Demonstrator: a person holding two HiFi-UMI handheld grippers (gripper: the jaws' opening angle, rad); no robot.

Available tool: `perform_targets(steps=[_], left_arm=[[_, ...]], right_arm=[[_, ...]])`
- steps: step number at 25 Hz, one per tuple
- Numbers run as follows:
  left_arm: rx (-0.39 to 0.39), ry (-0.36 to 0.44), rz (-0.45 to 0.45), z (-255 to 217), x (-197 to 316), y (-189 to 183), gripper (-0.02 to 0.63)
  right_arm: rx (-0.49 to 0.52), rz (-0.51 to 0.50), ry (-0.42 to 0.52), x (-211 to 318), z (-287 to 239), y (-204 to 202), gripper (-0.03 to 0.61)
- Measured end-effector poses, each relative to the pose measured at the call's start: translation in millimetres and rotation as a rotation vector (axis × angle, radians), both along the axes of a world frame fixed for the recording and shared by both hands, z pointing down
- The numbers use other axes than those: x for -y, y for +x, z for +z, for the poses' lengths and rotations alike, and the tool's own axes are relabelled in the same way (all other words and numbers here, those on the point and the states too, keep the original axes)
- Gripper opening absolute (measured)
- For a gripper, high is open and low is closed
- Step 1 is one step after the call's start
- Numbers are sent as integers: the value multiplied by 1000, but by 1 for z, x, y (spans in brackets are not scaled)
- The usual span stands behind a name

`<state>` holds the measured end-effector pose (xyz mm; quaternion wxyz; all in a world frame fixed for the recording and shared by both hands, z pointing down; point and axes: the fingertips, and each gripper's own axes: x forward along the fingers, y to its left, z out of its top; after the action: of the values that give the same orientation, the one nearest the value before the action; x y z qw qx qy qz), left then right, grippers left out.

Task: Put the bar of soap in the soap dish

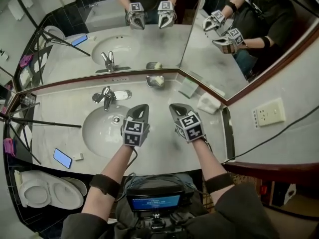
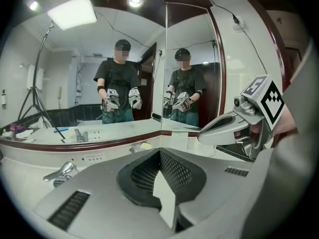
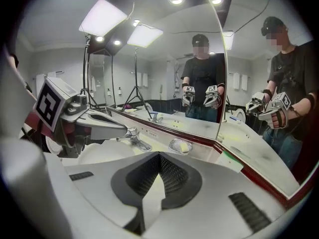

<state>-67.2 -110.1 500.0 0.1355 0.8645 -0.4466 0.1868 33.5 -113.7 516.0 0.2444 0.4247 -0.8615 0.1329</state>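
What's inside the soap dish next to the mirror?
A pale yellowish bar of soap lies in the soap dish. The dish floor beneath the bar is covered, so unseen.

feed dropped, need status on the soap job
Left tool and right tool shut, empty, over the counter. Soap in dish by mirror. Nothing in the way.

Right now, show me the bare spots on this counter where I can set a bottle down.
Barest: the white stone counter left of the chrome tap, behind the black tripod leg. Also the front edge between the blue phone and the oval basin. Crowded: the mirror corner, with the glass soap dish, green-edged card and folded white cloth.
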Motion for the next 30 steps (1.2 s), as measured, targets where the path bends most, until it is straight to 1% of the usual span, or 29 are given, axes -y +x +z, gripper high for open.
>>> perform_targets(steps=[4,8,15,23,27,30], left_arm=[[-20,5,-19,-5,-14,-11,2],[13,11,-10,-2,-32,-14,2],[16,13,-21,1,-51,-13,2],[11,16,-43,1,-49,-13,2],[1,14,-40,4,-41,-8,2],[0,5,-37,9,-31,-6,2]], right_arm=[[46,26,6,-19,-9,11,20],[87,48,-1,-35,-8,19,20],[94,45,-16,-45,-2,21,20],[73,25,-34,-41,5,16,20],[46,17,-29,-23,7,10,20],[-3,24,-15,-1,11,8,21]])
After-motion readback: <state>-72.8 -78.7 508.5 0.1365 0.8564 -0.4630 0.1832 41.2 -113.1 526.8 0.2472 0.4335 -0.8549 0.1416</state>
